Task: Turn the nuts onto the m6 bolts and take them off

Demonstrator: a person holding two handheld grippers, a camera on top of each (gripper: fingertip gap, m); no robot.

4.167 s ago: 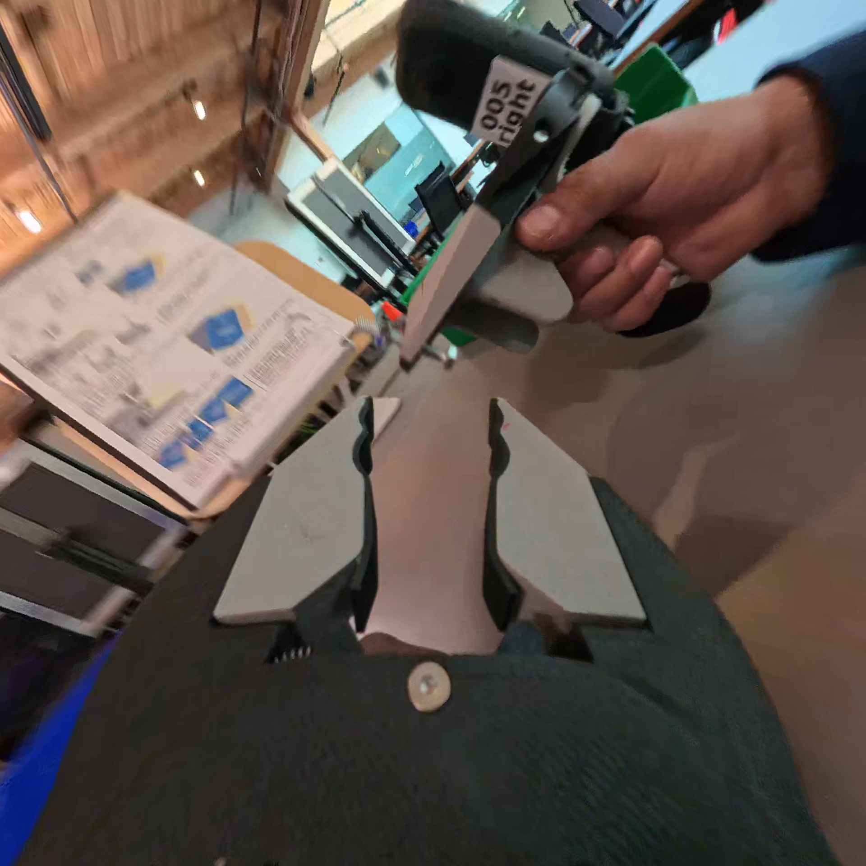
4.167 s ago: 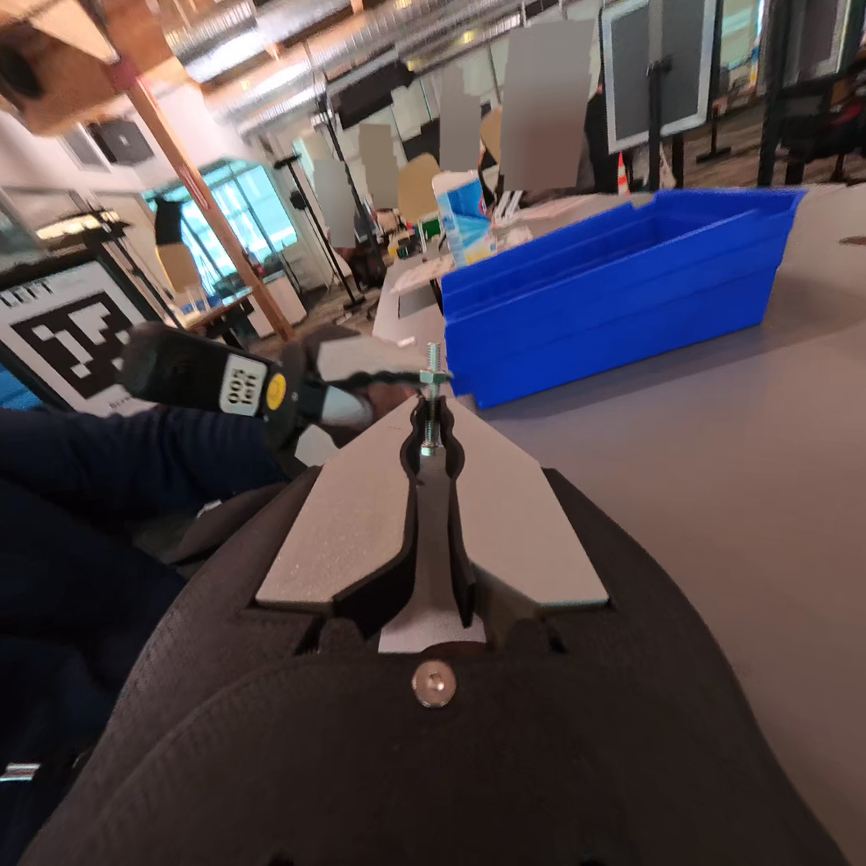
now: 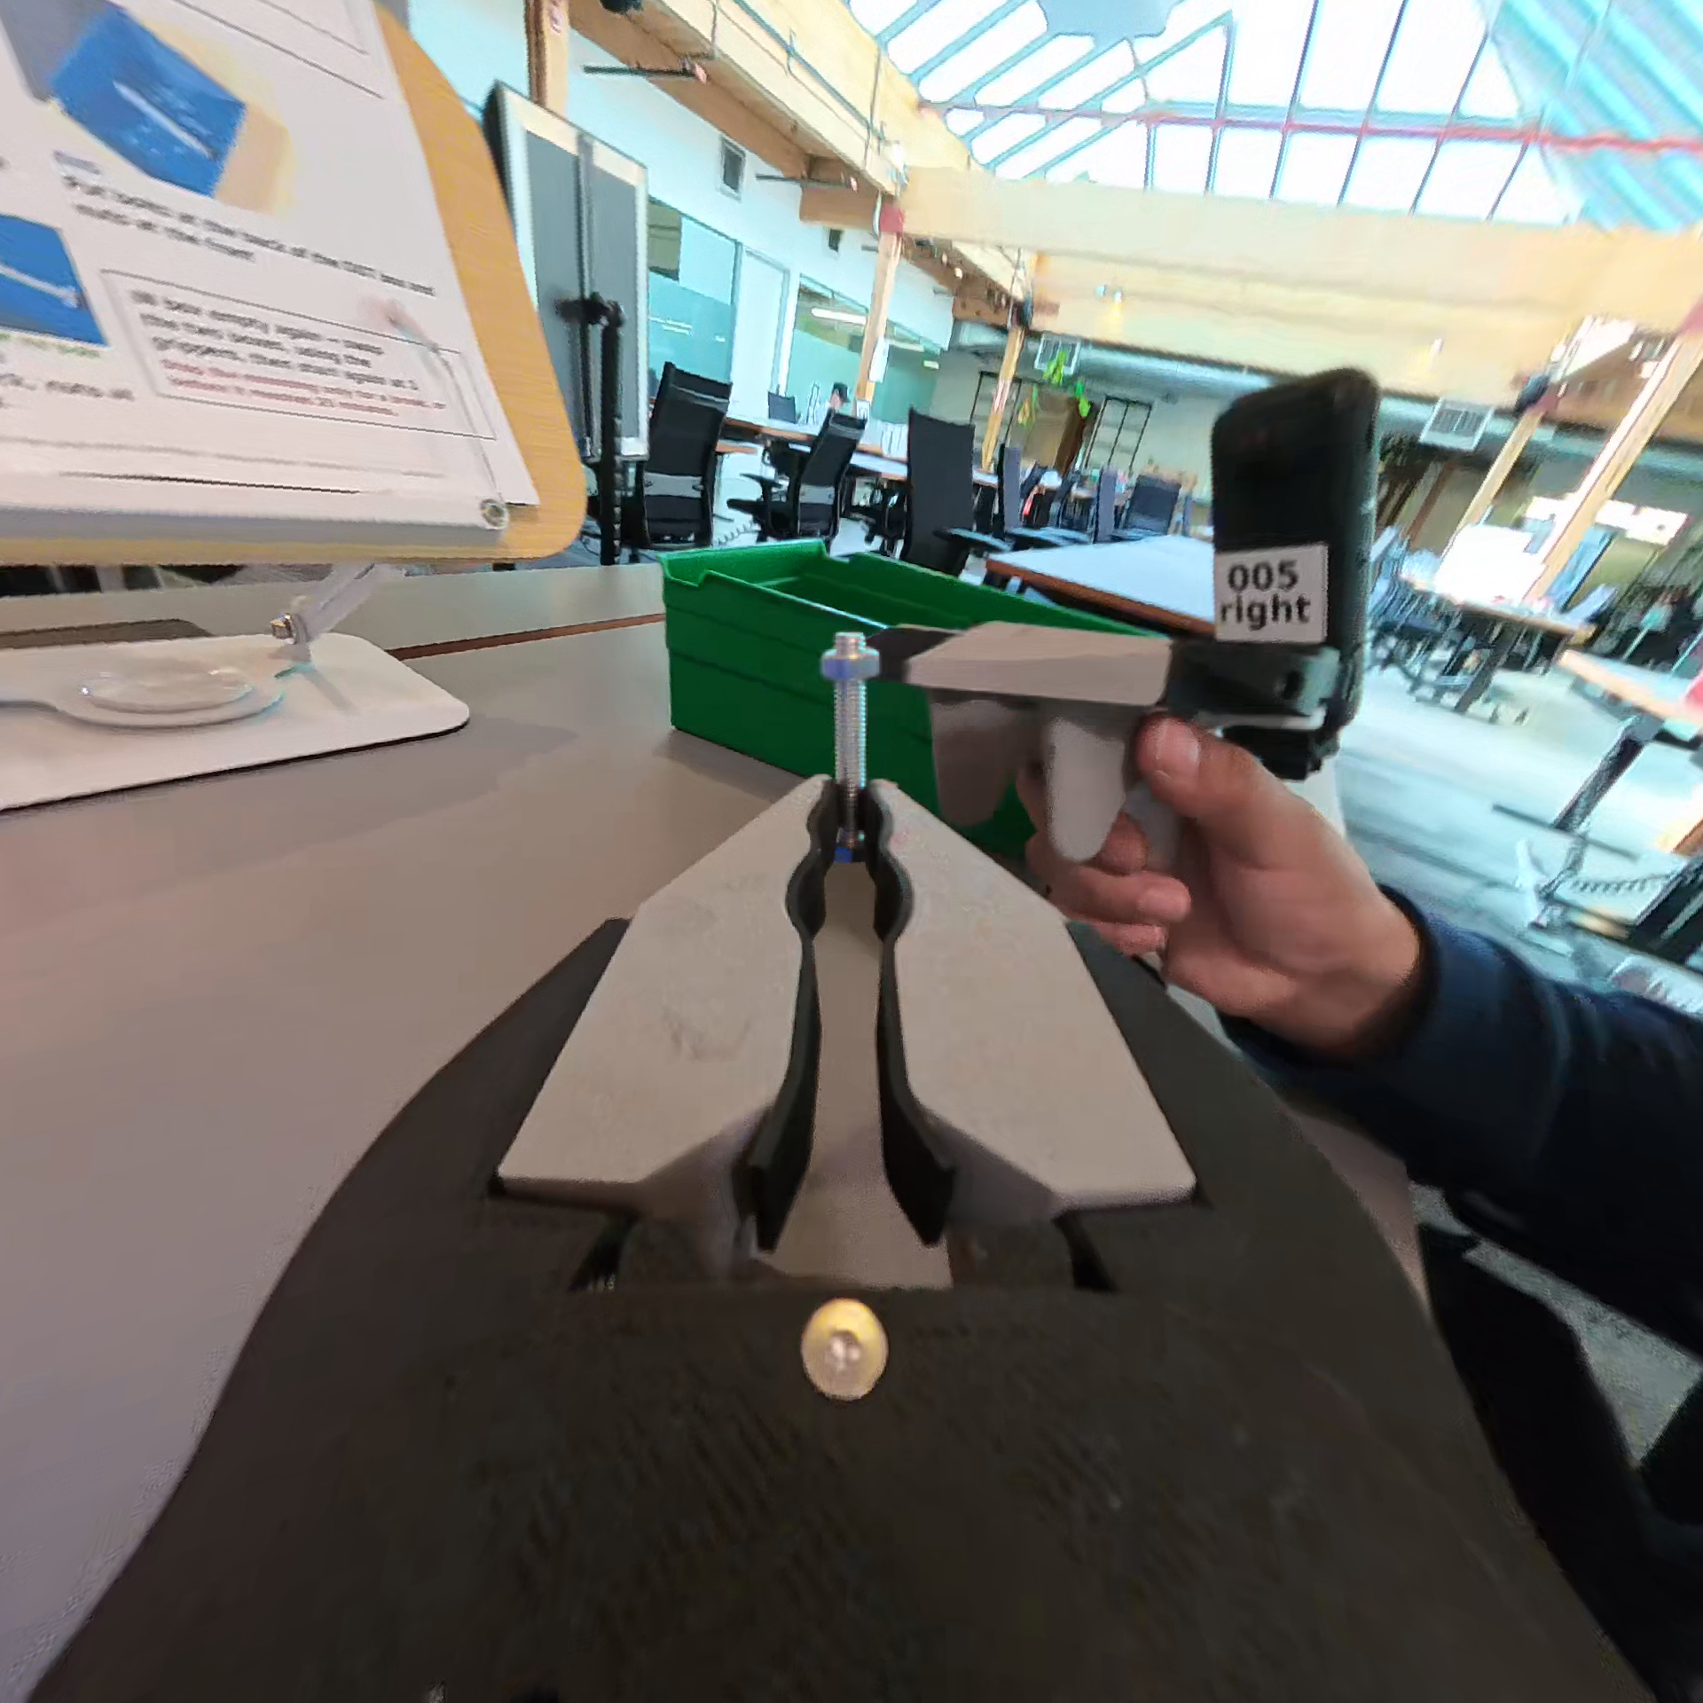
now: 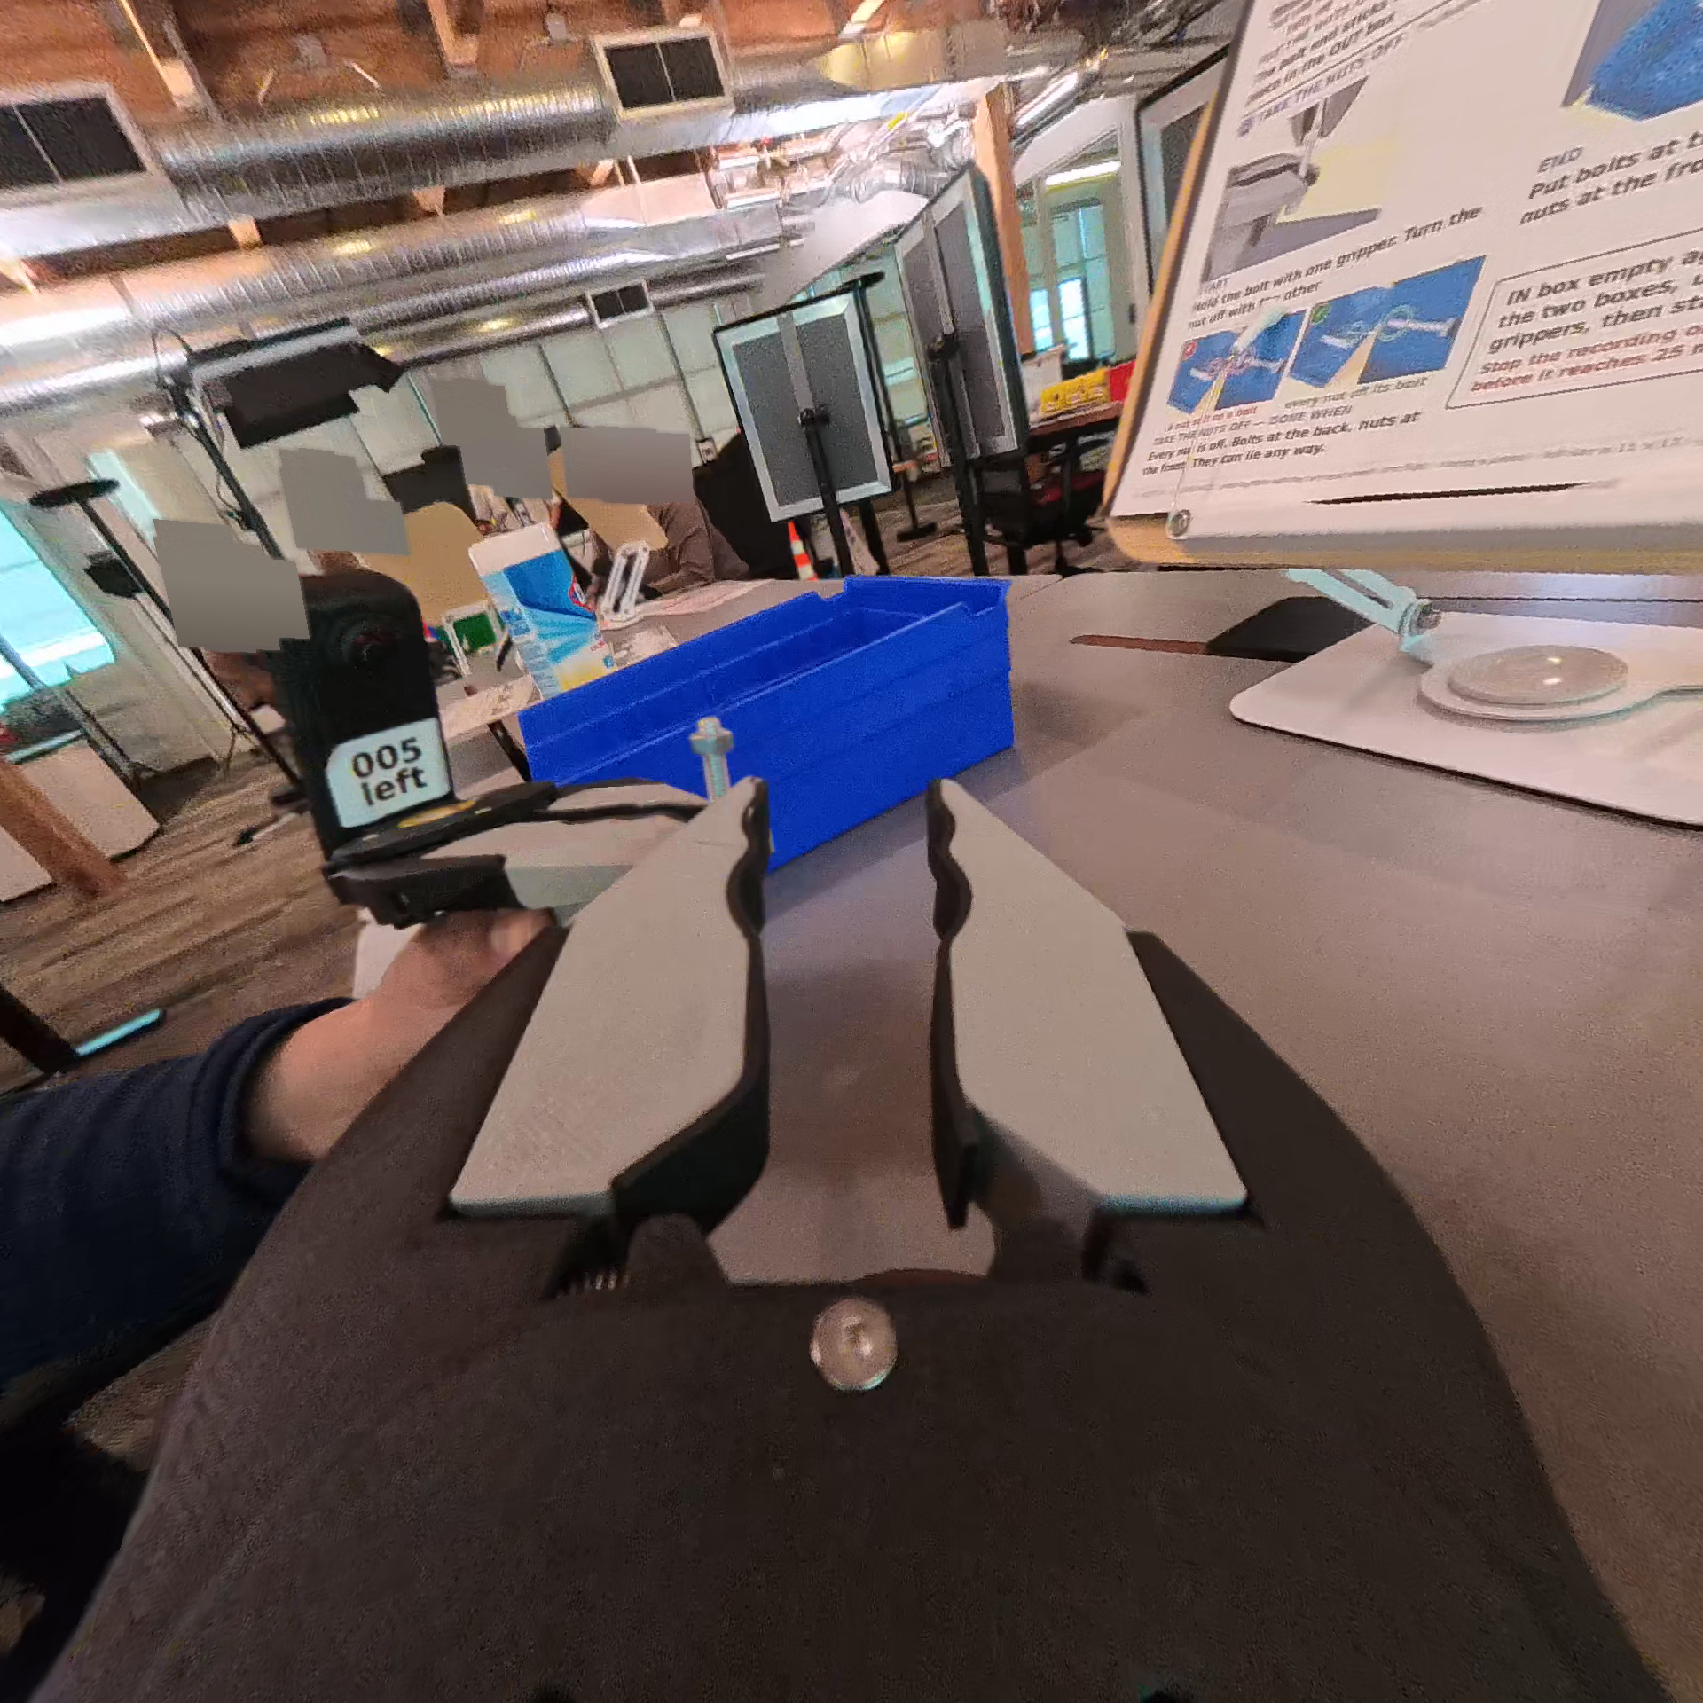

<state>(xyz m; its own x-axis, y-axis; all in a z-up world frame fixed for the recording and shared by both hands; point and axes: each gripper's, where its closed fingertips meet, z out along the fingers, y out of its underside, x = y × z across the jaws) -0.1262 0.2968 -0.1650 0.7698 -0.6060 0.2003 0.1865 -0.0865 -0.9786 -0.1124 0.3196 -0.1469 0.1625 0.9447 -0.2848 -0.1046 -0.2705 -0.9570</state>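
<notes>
Left claw [image 3: 846, 820] now grips the bolt [image 3: 849, 728] upright; right claw [image 4: 846, 820], emptied, opens beside its nut [image 3: 852, 656].

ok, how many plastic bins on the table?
2. A green bin stands behind the bolt in the left wrist view; a blue bin stands behind it in the right wrist view. Either may be a nested stack.

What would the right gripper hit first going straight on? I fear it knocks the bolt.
Probably the blue bin, ahead between its open fingers. The bolt stands left of that line, so a finger might graze it.
</notes>
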